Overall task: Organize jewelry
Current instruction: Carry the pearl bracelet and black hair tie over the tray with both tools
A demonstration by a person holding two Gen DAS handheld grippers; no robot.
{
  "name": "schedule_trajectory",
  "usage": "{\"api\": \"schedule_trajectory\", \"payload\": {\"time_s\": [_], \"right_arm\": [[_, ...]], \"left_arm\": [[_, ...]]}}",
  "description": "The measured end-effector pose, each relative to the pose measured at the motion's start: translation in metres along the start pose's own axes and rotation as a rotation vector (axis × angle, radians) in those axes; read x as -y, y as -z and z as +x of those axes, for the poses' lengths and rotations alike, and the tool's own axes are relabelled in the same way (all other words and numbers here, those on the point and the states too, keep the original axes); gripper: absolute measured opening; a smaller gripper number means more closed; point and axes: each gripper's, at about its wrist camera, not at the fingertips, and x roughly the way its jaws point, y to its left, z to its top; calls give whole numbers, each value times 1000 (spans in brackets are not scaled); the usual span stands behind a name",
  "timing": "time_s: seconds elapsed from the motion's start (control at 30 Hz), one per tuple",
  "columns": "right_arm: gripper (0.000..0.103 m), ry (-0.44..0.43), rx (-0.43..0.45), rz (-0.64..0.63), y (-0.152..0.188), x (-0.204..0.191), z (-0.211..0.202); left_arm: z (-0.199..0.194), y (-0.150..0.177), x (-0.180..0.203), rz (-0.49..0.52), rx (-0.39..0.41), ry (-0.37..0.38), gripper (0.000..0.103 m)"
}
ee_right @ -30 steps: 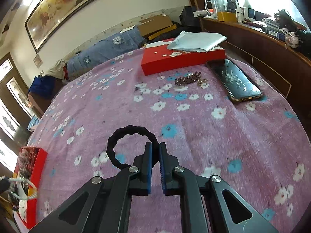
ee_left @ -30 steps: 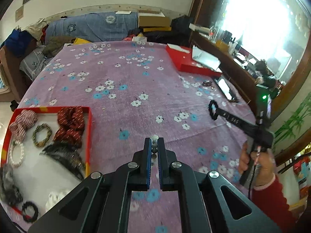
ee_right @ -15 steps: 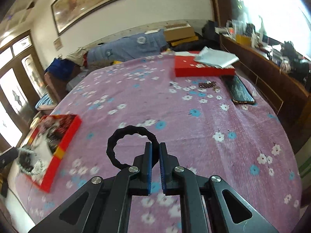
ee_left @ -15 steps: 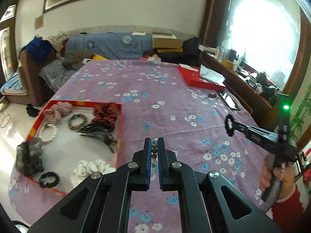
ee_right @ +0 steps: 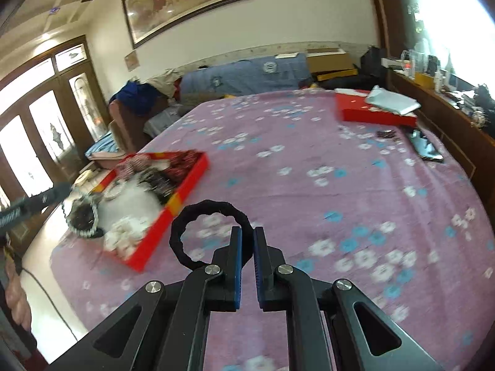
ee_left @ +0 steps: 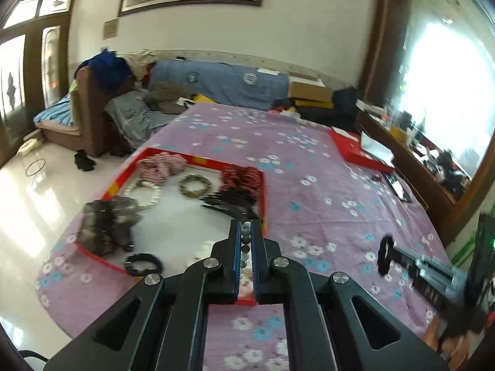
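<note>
Left wrist: left hand-held gripper [ee_left: 246, 241] clamped on grey-green bead string [ee_left: 246, 244], hanging over red tray [ee_left: 264, 198] on floral-cloth counter [ee_left: 309, 204]. In tray: pearl ring, green bead bracelet [ee_left: 195, 185], red scrunchies, black hair ties.

Right wrist: right hand-held gripper [ee_right: 246, 247] pinching black scrunchie loop [ee_right: 205, 235], above cloth beside tray [ee_right: 173, 207]. Contents blurred; white fluffy item [ee_right: 126, 232] at near corner.
</note>
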Motion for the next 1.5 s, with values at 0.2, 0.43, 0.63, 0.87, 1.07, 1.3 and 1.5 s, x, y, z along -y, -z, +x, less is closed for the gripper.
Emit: {"api": "schedule_trajectory", "payload": {"time_s": [0.2,0.43,0.63,0.87,1.07,1.3,1.5], "right_arm": [[8,-3,-11,-54,3,-28,4],[8,-28,-23,-79,7,-45,6],[8,-45,-44,-97,13,-54,12],[8,-55,-51,-100,14,-58,16],[8,-57,-61,-102,15,-60,18],[8,-63,-57,-107,13,-62,18],[8,-72,-60,-116,11,-66,18]], "left_arm": [[-13,-1,-35,-70,24,-16,6],[-15,2,-49,-100,17,-32,5],[-6,7,-43,-72,-6,-64,6],[1,11,-35,-14,-1,-138,5],[4,13,-34,11,-1,-186,6],[6,13,-33,13,-1,-185,6],[7,13,-33,13,-4,-186,6]]}}
